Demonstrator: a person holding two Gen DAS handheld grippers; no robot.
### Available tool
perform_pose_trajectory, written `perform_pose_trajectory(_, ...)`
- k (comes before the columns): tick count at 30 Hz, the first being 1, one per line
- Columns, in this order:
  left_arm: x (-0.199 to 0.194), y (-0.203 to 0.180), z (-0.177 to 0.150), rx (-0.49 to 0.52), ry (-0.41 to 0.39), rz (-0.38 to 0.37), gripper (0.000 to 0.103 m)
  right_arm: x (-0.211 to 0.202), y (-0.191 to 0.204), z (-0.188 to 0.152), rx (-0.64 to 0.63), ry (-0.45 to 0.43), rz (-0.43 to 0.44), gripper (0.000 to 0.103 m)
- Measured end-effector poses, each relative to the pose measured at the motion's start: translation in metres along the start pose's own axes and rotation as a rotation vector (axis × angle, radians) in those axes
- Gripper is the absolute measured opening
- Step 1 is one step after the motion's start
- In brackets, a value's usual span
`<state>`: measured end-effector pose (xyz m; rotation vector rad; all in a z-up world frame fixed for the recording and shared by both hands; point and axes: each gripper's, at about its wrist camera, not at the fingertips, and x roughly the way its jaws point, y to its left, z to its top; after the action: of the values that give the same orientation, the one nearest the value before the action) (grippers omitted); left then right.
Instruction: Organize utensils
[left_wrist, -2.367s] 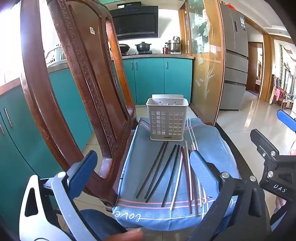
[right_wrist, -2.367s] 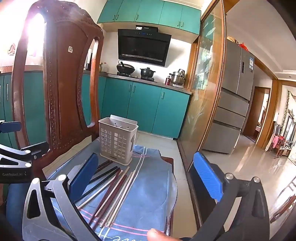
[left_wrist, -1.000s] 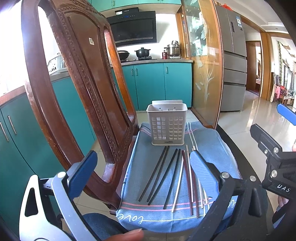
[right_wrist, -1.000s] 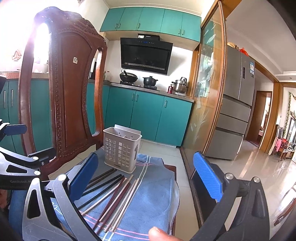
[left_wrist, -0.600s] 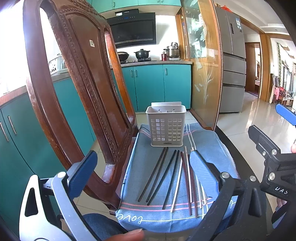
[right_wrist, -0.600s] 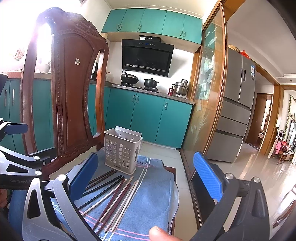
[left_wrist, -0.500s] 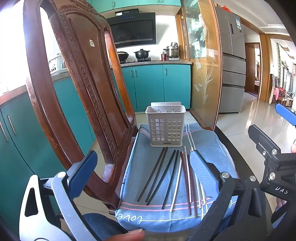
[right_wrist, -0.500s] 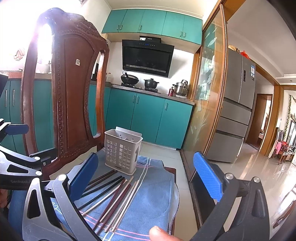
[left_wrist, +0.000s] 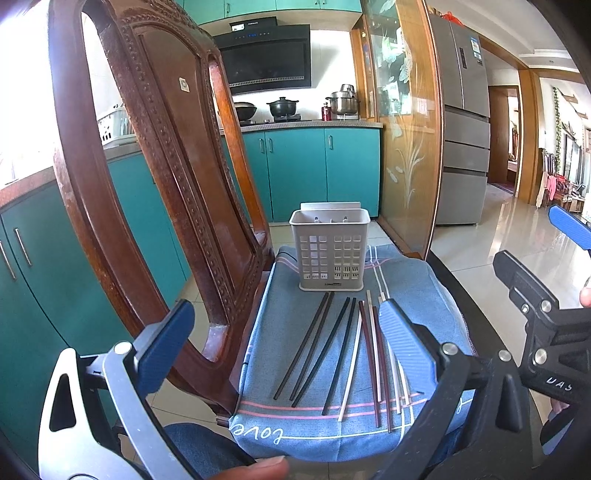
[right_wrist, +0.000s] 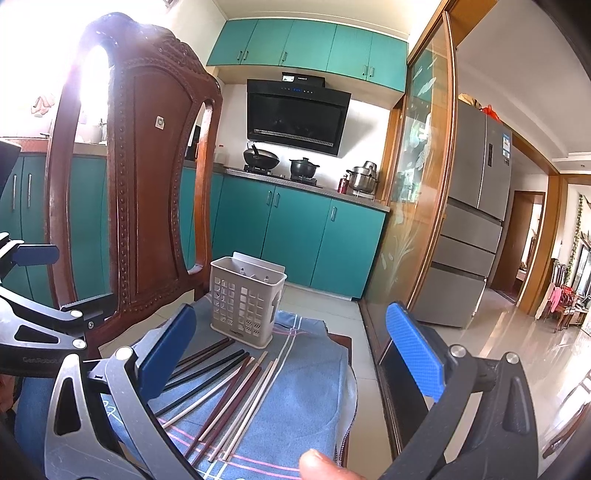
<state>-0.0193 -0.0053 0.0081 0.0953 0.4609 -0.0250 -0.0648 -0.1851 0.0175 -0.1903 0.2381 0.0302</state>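
Left gripper (left_wrist: 286, 339): jaws wide apart, nothing between them, held above the near end of the chopsticks (left_wrist: 343, 354). Right gripper (right_wrist: 291, 354): likewise spread wide and empty, set off to the right of the row.

The chopsticks lie loose on a blue cloth (left_wrist: 417, 280) draped over a chair seat, fanned side by side, some touching or crossing near their far tips. The slotted holder (left_wrist: 330, 251) stands upright just beyond those tips, apparently empty.

Risks, as judged: thin sticks lying flat and close together invite a pinch that takes two at once or snags the cloth (which is soft and could drag the whole row). The holder looks light and could tip if struck during insertion.

Obstructions: the carved chair back (left_wrist: 147, 177) rises close on the left, limiting that gripper's swing. The seat's right edge drops to tiled floor; a rolled stick would fall.
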Motion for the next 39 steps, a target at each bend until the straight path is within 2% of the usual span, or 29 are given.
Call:
perform_pose_trajectory(18,0.005,-0.006,-0.003,-0.001,0.028,-0.003,0.100,0.006,-0.001,-0.002,-0.004,0.012,0.013,0.101)
perform_pose_trajectory(21,0.007,-0.008,-0.005,0.014,0.042,0.005,0.100,0.023,-0.001,-0.008,-0.016,0.102,0.001,0.101)
perform_pose_trajectory(24,0.016,-0.011,-0.009,0.028,0.077,0.007,0.100,0.048,0.001,-0.025,-0.059,0.238,-0.018,0.101)
perform_pose_trajectory(26,0.024,-0.013,-0.012,0.034,0.107,-0.001,0.100,0.057,0.001,-0.034,-0.062,0.276,-0.032,0.101)
perform_pose_trajectory(30,0.054,-0.026,-0.030,0.099,0.236,-0.022,0.100,0.077,0.008,-0.057,-0.136,0.348,-0.109,0.101)
perform_pose_trajectory(32,0.063,-0.028,-0.038,0.108,0.269,-0.022,0.099,0.093,0.001,-0.070,-0.074,0.429,-0.083,0.100)
perform_pose_trajectory(34,0.070,-0.029,-0.046,0.105,0.298,-0.040,0.099,0.104,-0.004,-0.080,-0.018,0.476,-0.054,0.095)
perform_pose_trajectory(36,0.072,-0.027,-0.049,0.104,0.307,-0.034,0.099,0.113,-0.005,-0.089,0.005,0.516,-0.041,0.081)
perform_pose_trajectory(37,0.074,-0.026,-0.052,0.110,0.312,-0.024,0.099,0.118,-0.004,-0.092,0.019,0.533,-0.033,0.069)
perform_pose_trajectory(38,0.077,-0.025,-0.055,0.116,0.319,-0.016,0.099,0.123,-0.005,-0.097,0.041,0.553,-0.021,0.061)
perform_pose_trajectory(39,0.079,-0.024,-0.057,0.120,0.327,-0.011,0.099,0.126,-0.005,-0.099,0.052,0.565,-0.015,0.058)
